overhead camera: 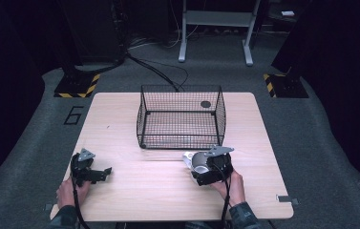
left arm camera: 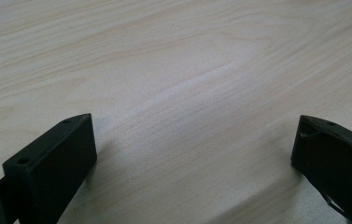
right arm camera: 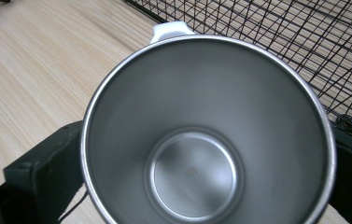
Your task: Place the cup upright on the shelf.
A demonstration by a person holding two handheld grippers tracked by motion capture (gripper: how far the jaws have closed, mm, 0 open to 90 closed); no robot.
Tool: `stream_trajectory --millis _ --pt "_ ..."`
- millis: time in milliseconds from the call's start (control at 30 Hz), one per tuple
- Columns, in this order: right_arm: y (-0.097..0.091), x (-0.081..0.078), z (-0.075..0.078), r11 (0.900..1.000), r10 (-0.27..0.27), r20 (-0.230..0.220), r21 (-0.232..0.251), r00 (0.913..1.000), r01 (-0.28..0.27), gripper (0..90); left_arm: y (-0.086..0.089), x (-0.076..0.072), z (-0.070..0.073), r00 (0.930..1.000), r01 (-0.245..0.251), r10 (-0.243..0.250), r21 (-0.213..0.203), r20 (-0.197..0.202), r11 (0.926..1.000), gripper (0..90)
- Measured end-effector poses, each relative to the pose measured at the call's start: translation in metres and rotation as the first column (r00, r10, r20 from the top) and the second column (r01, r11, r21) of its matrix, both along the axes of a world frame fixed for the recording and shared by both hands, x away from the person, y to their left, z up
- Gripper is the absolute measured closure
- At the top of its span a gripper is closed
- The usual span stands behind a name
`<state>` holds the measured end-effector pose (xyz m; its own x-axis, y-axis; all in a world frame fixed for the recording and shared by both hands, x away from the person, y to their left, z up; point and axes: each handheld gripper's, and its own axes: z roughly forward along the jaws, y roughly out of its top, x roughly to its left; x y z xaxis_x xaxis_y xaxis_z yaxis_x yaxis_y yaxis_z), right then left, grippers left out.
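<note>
1. A dim workshop floor of grey carpet surrounds the pale wooden table (overhead camera: pixel 120 124) I am working at; a grey metal stand (overhead camera: pixel 216 28) sits at the back, and yellow-and-black striped bases (overhead camera: pixel 77 86) flank the far corners.
2. A black wire basket (overhead camera: pixel 181 117) stands at the far middle of the table, open at the top, with a small dark round object (overhead camera: pixel 206 104) at its far right corner.
3. My right tongs (overhead camera: pixel 201 167) sit just in front of the basket's near right corner, held in my right hand (overhead camera: pixel 235 186).
4. In the right gripper view the jaws are closed against the two sides of a steel cup (right arm camera: pixel 206 135), whose mouth faces the camera; the shiny inside is bare down to the round bottom.
5. A white handle (right arm camera: pixel 171 29) sticks out from the cup's far rim, pointing toward the basket mesh (right arm camera: pixel 276 28) just beyond.
6. From the high view the cup (overhead camera: pixel 197 161) lies on its side in the jaws, just above or on the table; I cannot tell which.
7. My left tongs (overhead camera: pixel 102 172) rest near the table's near left corner, in my left hand (overhead camera: pixel 68 191).
8. The left gripper view shows those jaws spread wide apart, with bare wood grain (left arm camera: pixel 187 93) between them and nothing in their grip.
</note>
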<state>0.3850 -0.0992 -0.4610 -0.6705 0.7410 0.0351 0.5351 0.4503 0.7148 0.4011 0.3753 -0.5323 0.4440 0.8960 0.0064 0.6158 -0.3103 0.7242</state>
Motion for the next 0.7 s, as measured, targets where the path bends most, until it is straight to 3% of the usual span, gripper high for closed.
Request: stream_trajectory --millis 167,700 --pt "0.0031 0.001 0.0005 0.9994 0.001 0.005 -0.034 1.0 -0.001 1.1 0.0001 0.0001 0.0 1.0 0.001 -0.001 0.001 0.0 1.0 0.1" --pt "0.0037 0.0024 0.0008 0.9994 -0.013 -0.004 -0.031 0.9999 0.013 5.3 0.0001 0.0001 0.0 1.0 0.001 -0.001 0.001 0.0 1.0 0.1"
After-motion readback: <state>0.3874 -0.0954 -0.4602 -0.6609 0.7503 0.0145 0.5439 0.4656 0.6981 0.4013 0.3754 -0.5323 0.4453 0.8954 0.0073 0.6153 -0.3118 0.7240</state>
